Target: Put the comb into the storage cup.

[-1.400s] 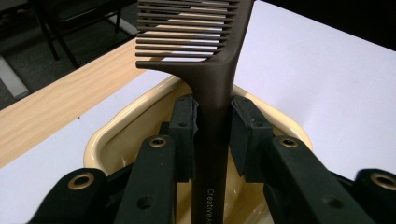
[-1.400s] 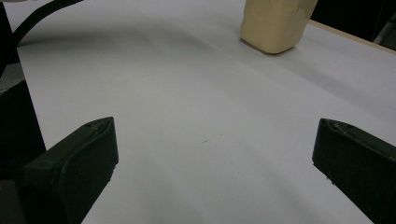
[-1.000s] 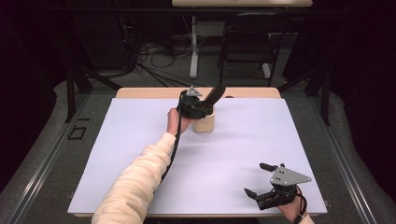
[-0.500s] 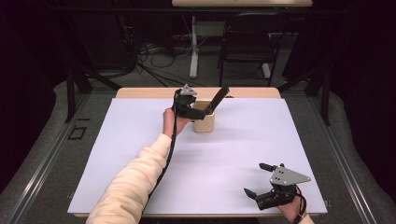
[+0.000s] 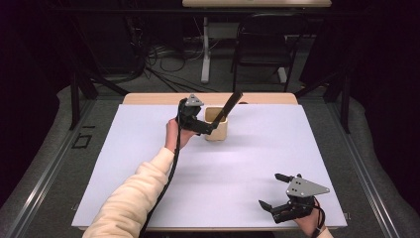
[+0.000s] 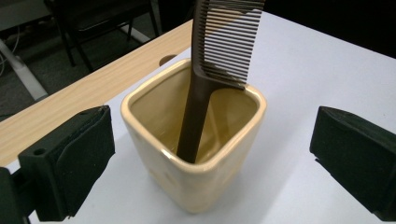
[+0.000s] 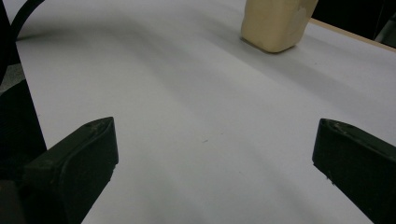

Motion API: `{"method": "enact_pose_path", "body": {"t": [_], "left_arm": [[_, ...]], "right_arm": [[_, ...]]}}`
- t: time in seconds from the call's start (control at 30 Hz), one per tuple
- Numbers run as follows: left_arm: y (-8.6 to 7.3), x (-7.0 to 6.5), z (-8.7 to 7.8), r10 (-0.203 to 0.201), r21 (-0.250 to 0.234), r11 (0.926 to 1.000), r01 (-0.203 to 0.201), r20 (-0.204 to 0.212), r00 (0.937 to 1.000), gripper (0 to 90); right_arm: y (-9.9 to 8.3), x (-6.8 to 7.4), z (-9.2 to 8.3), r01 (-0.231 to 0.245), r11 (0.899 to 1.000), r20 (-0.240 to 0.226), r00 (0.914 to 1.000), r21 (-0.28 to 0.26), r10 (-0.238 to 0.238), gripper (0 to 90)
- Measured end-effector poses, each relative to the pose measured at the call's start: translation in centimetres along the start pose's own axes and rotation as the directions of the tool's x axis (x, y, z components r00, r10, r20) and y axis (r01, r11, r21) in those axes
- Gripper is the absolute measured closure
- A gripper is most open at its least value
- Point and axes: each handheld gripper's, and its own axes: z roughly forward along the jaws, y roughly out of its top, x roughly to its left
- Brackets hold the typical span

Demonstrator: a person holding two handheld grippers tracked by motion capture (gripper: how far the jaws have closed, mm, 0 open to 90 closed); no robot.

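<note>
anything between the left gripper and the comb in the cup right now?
Nothing visible. The left gripper has just been opening; its jaws stand wide on either side of the cream cup, touching neither it nor the brown comb, which stands handle-down inside, leaning on the rim.

Probably a lab: black curtains (image 5: 29,74), floor cables (image 5: 163,69), 1 chair (image 5: 262,49).

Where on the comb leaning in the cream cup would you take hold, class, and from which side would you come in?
Grip the comb on its spine just above the cup rim, coming from above. Its handle end sits inside the cup while the toothed end leans out over the rim, so that is the free part; pinch across the flat faces.
</note>
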Motion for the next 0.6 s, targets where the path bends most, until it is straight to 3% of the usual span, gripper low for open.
{"method": "enact_pose_path", "body": {"t": [0.6], "left_arm": [[-1.4,-0.3,-3.3,0.01,0.003,0.9999,-0.01,-0.025,0.9996,0.2]], "right_arm": [[0.0,0.0,0.0,-0.001,1.0,0.001,1.0,0.003,0.001,0.0]]}}
